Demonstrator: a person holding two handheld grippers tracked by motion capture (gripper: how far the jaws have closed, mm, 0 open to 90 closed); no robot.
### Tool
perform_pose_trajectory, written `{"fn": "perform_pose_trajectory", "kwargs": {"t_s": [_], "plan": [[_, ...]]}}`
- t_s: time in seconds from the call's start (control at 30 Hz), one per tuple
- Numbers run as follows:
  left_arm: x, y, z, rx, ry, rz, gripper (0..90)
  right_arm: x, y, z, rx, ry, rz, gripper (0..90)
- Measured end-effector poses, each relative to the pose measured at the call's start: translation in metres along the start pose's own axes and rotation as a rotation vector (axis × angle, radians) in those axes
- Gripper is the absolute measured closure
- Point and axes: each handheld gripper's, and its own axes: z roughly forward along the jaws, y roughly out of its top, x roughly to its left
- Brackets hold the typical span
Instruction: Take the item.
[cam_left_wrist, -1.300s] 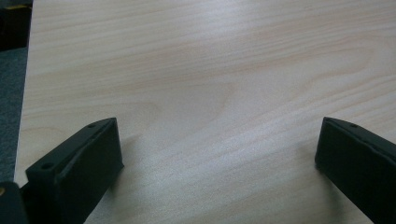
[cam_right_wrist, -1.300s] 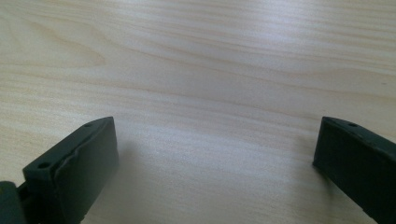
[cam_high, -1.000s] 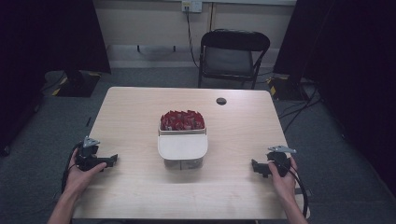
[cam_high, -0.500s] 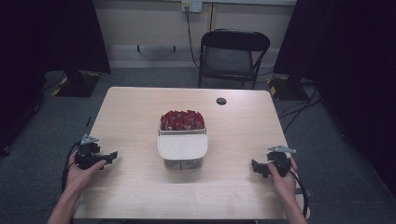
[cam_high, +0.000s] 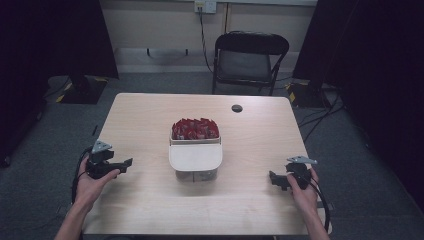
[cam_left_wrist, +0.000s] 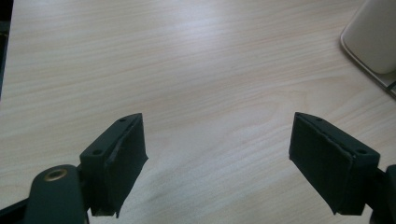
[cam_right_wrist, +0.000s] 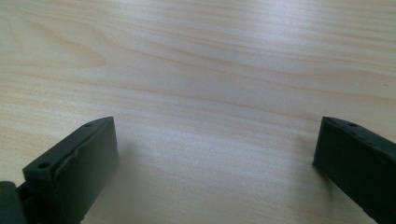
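Observation:
A white container (cam_high: 195, 159) stands at the middle of the wooden table (cam_high: 145, 120), and its back part holds several red packets (cam_high: 195, 129). My left gripper (cam_high: 127, 162) hovers over the table's left edge, pointing toward the container. Its jaws stand wide apart and have just closed a little, with nothing between them. In the left gripper view this gripper (cam_left_wrist: 217, 154) looks down on bare wood, with the container's white corner (cam_left_wrist: 373, 37) at the upper right. My right gripper (cam_high: 272, 178) rests near the table's right front, open and empty; the right gripper view shows it (cam_right_wrist: 215, 158) over bare wood.
A small black round object (cam_high: 237, 108) lies on the table behind the container, to the right. A black folding chair (cam_high: 247, 62) stands beyond the far edge. Cables trail from both grippers off the table's sides.
My left gripper has risen slightly off the table near its left edge. The right gripper and the container have stayed where they were.

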Motion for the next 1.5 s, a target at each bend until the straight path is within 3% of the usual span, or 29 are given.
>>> {"fn": "perform_pose_trajectory", "kwargs": {"t_s": [0.1,0.47,0.73,1.17,1.5], "plan": [[-0.005,0.007,-0.003,-0.028,-0.003,0.000,17.4,0.000,0.000,0.000,0.000,0.000,0.000,0.0],[-0.016,0.018,-0.008,-0.058,-0.050,0.014,17.7,0.000,0.000,0.000,0.000,0.001,-0.001,0.0],[-0.023,0.029,-0.017,-0.125,-0.095,-0.013,18.6,0.000,0.000,0.000,0.000,0.001,-0.001,0.0],[-0.045,0.046,-0.023,-0.152,-0.158,0.059,19.1,0.000,0.000,0.000,0.000,0.004,-0.004,0.0],[-0.064,0.064,-0.028,-0.197,-0.208,0.090,20.3,0.000,0.000,0.000,0.000,0.004,-0.004,0.0]]}}
